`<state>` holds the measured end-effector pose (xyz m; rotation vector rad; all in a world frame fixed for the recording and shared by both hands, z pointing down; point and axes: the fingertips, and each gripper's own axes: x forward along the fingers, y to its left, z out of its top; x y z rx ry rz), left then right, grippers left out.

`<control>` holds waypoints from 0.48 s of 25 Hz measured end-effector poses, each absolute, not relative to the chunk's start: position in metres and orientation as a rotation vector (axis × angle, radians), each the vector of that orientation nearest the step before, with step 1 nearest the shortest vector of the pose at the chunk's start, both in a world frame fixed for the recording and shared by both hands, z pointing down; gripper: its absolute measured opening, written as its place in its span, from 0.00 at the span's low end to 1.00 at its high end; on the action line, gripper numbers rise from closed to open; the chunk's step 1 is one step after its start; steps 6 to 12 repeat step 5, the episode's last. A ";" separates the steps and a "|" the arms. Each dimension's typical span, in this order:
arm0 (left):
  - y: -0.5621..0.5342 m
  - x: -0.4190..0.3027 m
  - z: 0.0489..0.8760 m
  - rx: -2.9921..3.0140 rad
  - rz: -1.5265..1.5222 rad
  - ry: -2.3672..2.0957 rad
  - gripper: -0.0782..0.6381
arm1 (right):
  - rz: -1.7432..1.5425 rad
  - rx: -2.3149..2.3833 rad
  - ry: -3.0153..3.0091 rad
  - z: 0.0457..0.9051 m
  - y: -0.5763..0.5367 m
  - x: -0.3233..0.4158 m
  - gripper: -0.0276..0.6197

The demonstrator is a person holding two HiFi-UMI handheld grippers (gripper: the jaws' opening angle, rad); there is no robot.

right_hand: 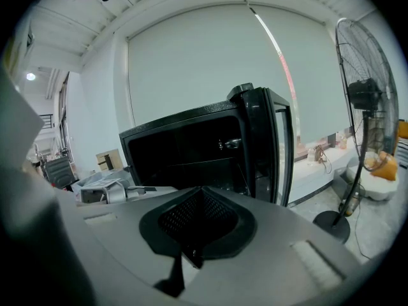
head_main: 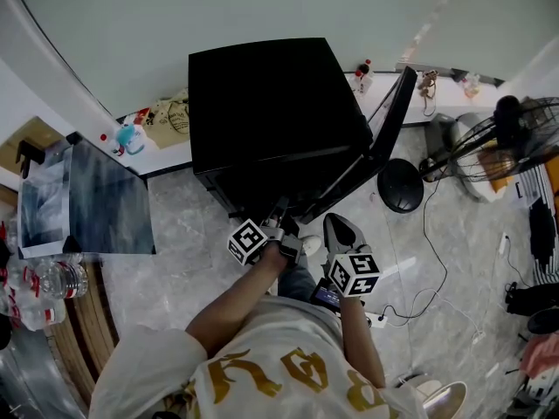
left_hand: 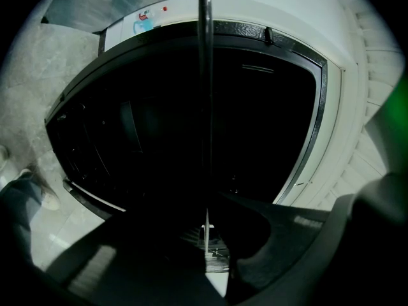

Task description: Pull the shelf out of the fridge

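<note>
A black mini fridge (head_main: 262, 103) stands on the floor with its door (head_main: 384, 120) swung open to the right. My left gripper (head_main: 279, 218) reaches to the fridge's lower front opening. In the left gripper view the shelf (left_hand: 204, 107) shows edge-on as a thin dark bar running from the jaws into the dark fridge interior (left_hand: 268, 107), and the left gripper (left_hand: 206, 238) is shut on its near edge. My right gripper (head_main: 337, 223) hangs just right of it, outside the fridge. It is shut with nothing between its jaws (right_hand: 201, 193) and faces the fridge (right_hand: 191, 145).
A standing fan (head_main: 515, 138) with a round base (head_main: 400, 184) stands right of the door, with cables (head_main: 428, 260) on the floor. A dark panel (head_main: 87, 199) and water bottles (head_main: 44, 282) are at the left. A low ledge (head_main: 148, 129) with small items runs behind.
</note>
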<state>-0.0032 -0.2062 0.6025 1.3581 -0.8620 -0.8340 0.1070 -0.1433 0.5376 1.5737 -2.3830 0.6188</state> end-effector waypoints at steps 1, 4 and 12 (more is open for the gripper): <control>-0.206 -0.003 0.603 1.357 -0.834 -0.862 0.13 | 0.619 1.573 -2.383 0.538 -0.143 0.107 0.07; -0.206 -0.004 0.604 1.353 -0.836 -0.861 0.13 | 0.618 1.572 -2.380 0.538 -0.142 0.106 0.07; -0.206 -0.004 0.604 1.352 -0.837 -0.861 0.13 | 0.618 1.573 -2.379 0.538 -0.142 0.106 0.07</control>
